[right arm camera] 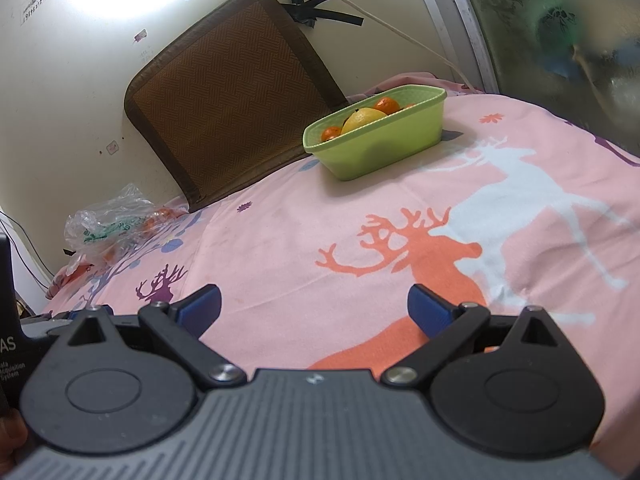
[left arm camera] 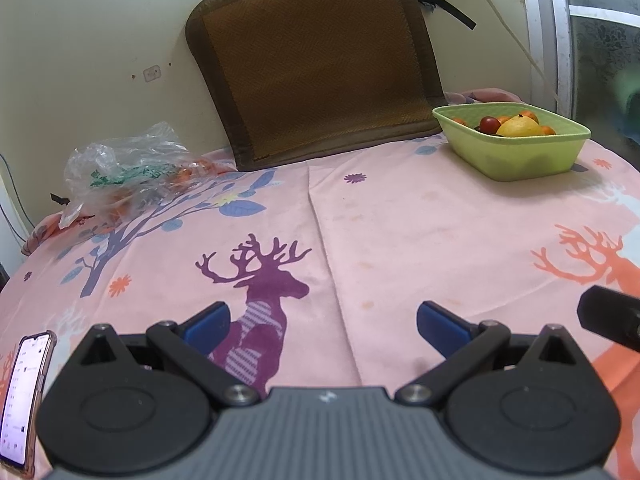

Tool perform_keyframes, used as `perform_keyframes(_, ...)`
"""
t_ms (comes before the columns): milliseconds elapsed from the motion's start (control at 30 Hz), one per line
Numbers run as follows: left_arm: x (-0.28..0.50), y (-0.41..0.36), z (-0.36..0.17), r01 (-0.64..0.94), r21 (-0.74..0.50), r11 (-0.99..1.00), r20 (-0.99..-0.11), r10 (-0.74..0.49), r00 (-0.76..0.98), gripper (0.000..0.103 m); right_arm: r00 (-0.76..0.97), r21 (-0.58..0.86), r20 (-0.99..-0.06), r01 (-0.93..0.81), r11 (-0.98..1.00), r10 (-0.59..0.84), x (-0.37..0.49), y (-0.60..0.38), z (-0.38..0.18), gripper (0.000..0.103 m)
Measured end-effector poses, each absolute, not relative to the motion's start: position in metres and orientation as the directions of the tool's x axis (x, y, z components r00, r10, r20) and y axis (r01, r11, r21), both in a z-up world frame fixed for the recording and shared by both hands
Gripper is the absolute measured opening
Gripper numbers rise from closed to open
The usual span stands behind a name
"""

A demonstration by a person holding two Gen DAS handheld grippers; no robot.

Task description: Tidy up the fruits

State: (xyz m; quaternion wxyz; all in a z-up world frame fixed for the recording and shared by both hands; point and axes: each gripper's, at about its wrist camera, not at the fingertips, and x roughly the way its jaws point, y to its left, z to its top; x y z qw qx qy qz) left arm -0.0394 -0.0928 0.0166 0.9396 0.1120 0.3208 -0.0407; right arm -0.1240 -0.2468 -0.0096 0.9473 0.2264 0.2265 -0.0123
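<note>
At far right corner: one green basket [left arm camera: 516, 156], one yellow fruit [left arm camera: 518, 126], several oranges. Both grippers [left arm camera: 322, 326] [right arm camera: 314, 308] spread wide, empty; pink cloth [left arm camera: 400, 232] between bare.

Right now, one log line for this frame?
left gripper: open, empty | right gripper: open, empty | green basket: holds fruit, far side of bed | plastic bag: some orange fruit inside

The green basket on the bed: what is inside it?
The green basket holds a yellow fruit, a red fruit and small oranges. Its walls hide anything lower.
</note>
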Motion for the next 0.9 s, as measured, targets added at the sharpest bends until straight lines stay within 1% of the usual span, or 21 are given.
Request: perform_keyframes(900, -0.042, -0.0948, 0.0163, 0.171, 0.16, 0.972, -0.618, -0.036, 0.785, 0.103, 0.896, 0.424, -0.437, 0.127, 0.897, 0.08, -0.1236, -0.2468, -0.01, 0.101)
